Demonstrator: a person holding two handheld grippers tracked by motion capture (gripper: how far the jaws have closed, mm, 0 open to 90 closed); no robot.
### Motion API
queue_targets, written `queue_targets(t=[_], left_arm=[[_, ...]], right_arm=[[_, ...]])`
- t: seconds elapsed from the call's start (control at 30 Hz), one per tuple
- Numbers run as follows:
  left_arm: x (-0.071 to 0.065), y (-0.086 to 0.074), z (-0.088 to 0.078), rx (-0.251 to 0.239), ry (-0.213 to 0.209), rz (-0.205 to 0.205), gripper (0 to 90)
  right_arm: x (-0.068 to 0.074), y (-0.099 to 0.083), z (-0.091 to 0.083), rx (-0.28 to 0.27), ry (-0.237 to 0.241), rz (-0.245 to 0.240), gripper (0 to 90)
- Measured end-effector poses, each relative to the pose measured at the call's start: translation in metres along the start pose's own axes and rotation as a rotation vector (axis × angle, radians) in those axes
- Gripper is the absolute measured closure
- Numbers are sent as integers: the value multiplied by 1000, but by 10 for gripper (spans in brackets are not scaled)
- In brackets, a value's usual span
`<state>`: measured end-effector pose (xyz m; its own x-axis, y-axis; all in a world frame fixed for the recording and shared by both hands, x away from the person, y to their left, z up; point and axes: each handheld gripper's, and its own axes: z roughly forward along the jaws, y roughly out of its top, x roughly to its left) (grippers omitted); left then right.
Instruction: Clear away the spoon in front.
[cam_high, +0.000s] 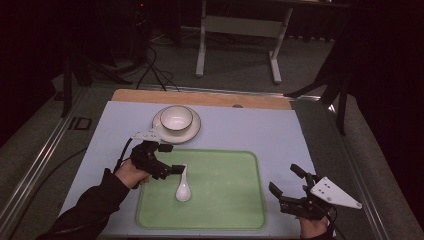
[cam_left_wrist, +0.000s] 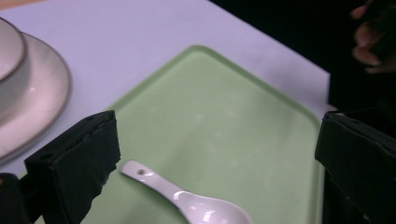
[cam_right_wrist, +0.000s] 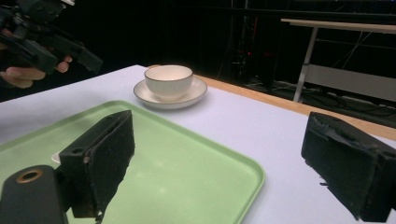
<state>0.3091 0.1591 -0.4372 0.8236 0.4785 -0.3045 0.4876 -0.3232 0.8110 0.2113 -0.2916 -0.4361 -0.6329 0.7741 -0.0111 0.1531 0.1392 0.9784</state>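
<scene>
A white ceramic spoon lies on the green tray, near the tray's left side, bowl end toward me. My left gripper hovers just above the spoon's handle, open, with nothing between the jaws. In the left gripper view the spoon rests on the tray below the wide-apart jaws of the left gripper. My right gripper is open at the tray's right edge, empty. Its own view shows the right gripper spread over the tray's corner, with the left gripper farther off.
A white bowl stands on a saucer behind the tray on the pale mat. The wooden table edge runs along the back. Beyond it are a white table frame and floor cables.
</scene>
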Motion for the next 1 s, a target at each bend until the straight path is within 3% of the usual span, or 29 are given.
queue_targets(t=[0.1, 0.3, 0.43, 0.5, 0.63, 0.8, 0.87, 0.93, 1.0], left_arm=[[-7, -5, -6, -25, -8, 12, 2], [-19, -21, -17, -55, 57, 33, 2], [-19, -33, -25, -106, 101, -1, 2], [-20, -38, -31, -142, 142, -1, 2], [-19, -47, -41, -182, 183, 0, 2], [-15, -57, -46, -193, 181, -19, 3], [-15, -68, -52, -179, 266, -3, 2], [-15, -71, -55, -170, 298, 2, 2], [-14, -73, -57, -181, 303, 2, 3]], right_arm=[[0, 0, 0, 2, 1, 1, 95], [1, 0, 1, 2, 2, -1, 95], [1, 0, 1, 2, 2, -1, 95], [1, 0, 1, 2, 2, -2, 95], [1, 0, 1, 4, 4, -1, 95], [0, 0, 1, 5, 8, 0, 95], [1, 0, 1, 5, 7, 0, 95], [0, -1, 2, 8, 8, 1, 95], [0, -1, 2, 8, 10, 5, 95]])
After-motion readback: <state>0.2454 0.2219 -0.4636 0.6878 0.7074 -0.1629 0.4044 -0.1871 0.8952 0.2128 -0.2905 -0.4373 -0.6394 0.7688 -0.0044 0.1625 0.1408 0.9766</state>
